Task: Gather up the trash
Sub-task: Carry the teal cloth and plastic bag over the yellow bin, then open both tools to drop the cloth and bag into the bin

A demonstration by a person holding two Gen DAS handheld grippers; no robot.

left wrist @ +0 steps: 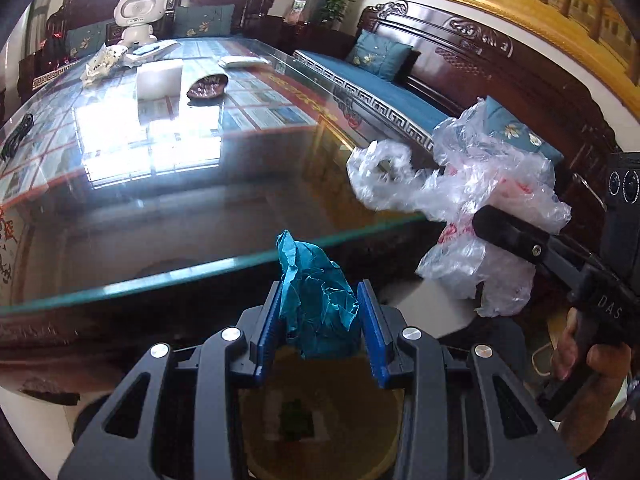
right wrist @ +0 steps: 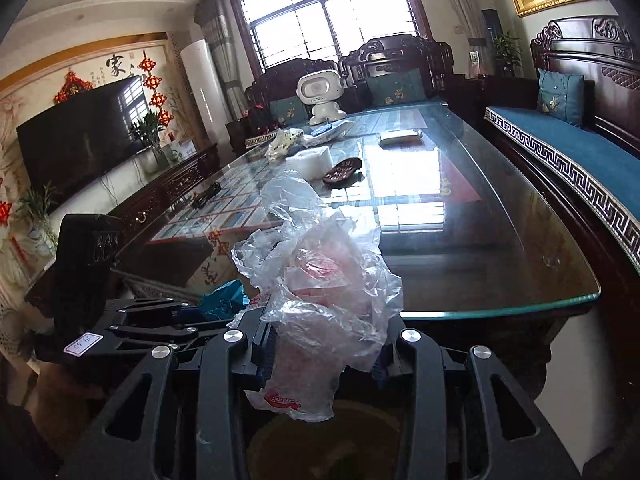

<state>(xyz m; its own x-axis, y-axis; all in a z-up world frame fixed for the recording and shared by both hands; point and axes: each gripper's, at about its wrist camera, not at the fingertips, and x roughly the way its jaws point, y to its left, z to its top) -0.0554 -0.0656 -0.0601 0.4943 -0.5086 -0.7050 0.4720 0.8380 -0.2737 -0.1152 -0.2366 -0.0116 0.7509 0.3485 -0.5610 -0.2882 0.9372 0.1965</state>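
Note:
My left gripper (left wrist: 320,312) is shut on a crumpled teal paper ball (left wrist: 316,300), held just off the near edge of the glass-topped table (left wrist: 160,184). My right gripper (right wrist: 324,344) is shut on a crumpled clear plastic bag with red print (right wrist: 320,280); the bag also shows in the left wrist view (left wrist: 472,192), to the right of the paper. The teal paper shows in the right wrist view (right wrist: 224,300), left of the bag. Below both grippers is a round yellowish bin opening (left wrist: 320,420), with something dark inside.
On the far table stand a white toy robot (right wrist: 320,96), a white box (right wrist: 312,160), a dark snack packet (right wrist: 342,170), crumpled wrappers (right wrist: 284,142) and a black cable (right wrist: 206,194). A blue-cushioned wooden bench (right wrist: 560,152) runs along the right. A TV (right wrist: 80,140) is at the left.

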